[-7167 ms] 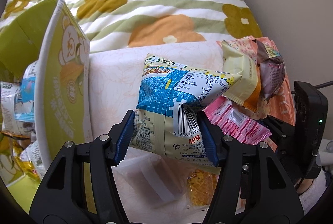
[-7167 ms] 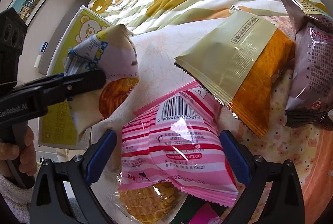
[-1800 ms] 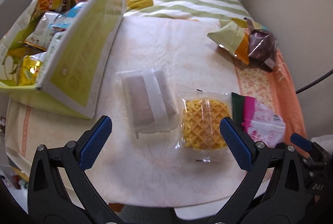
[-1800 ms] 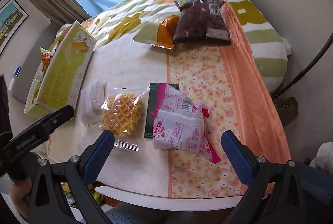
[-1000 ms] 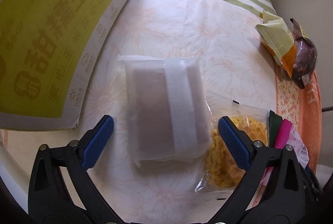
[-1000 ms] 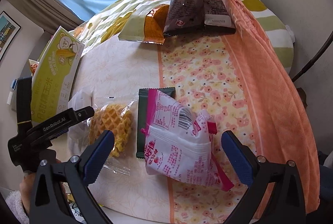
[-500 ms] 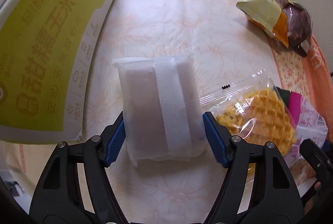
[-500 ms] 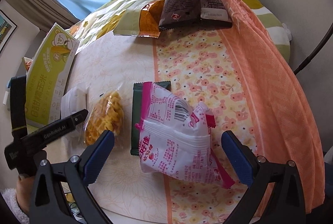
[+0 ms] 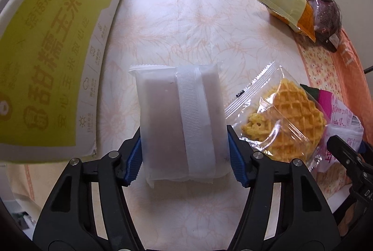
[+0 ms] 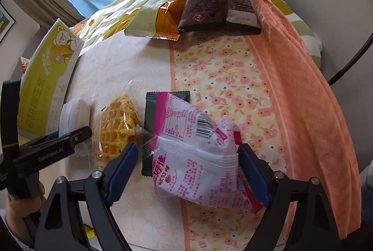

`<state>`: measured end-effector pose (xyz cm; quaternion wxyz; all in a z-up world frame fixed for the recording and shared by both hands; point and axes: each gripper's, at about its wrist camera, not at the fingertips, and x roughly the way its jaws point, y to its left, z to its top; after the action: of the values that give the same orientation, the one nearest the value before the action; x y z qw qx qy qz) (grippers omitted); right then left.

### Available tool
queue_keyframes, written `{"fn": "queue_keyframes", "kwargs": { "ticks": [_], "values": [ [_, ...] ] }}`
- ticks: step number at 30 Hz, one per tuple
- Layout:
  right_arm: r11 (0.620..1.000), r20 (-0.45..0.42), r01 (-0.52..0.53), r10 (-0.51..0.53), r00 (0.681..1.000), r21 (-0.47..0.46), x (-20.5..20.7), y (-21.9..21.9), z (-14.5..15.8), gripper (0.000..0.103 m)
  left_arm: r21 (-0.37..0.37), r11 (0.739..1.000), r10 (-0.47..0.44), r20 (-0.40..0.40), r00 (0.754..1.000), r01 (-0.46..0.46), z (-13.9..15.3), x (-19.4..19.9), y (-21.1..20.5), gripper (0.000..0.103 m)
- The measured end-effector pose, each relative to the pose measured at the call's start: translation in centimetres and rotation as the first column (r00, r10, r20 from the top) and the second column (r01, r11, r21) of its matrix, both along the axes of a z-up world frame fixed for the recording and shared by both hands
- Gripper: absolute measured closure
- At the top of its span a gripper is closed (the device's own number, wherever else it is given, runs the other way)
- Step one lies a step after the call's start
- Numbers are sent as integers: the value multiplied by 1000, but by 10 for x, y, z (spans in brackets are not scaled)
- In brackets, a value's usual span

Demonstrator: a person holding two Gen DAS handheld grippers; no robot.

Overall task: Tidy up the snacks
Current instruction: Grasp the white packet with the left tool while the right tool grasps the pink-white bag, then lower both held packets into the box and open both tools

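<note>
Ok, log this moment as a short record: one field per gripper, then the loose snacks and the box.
left gripper: closing, pads pressed on the white frosted packet
right gripper: closing around the pink-and-white snack bag, left pad not yet touching
waffle pack: on the cloth between those two
dark green packet: partly under the pink bag
far snacks: yellow-green packet, dark brown packet, side by side
yellow-green box: left of the white packet

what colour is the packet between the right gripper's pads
White and pink packet with a strawberry print, best seen in the right wrist view.
</note>
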<state>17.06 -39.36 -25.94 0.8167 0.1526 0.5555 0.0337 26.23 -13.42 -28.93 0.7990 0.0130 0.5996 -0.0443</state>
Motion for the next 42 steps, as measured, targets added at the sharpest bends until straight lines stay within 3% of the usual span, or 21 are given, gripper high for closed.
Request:
{"fn": "queue_keyframes", "kwargs": {
  "ticks": [3, 9, 16, 25, 31, 37, 42],
  "values": [
    [1000, -12, -8, 8, 1000, -4, -3, 0, -4, 21, -16, 1000, 8, 3, 1000, -8, 4, -8, 3, 43],
    [1000, -2, -23, 23, 1000, -18, -10, -1, -3, 43, -41, 999, 10, 25, 1000, -9, 17, -22, 1, 43],
    [999, 34, -28, 29, 999, -26, -20, -5, 8, 59, -64, 998, 1, 62, 998, 3, 41, -38, -5, 43],
    [998, 128, -25, 32, 991, -61, -35, -20, 46, 61, -146, 989, 15, 140, 990, 6, 82, -54, -12, 43],
    [997, 203, -52, 64, 977, -64, -38, -23, 81, 61, -209, 978, 58, 232, 971, -8, 130, -65, -4, 43],
    [991, 299, -129, 135, 944, -41, -31, -7, 128, 61, -277, 960, 132, 316, 940, -42, 181, -68, 29, 43],
    [974, 381, -225, 210, 900, -4, -11, 37, 172, 61, -291, 954, 187, 375, 908, -76, 212, -61, 73, 43]
  ]
}}
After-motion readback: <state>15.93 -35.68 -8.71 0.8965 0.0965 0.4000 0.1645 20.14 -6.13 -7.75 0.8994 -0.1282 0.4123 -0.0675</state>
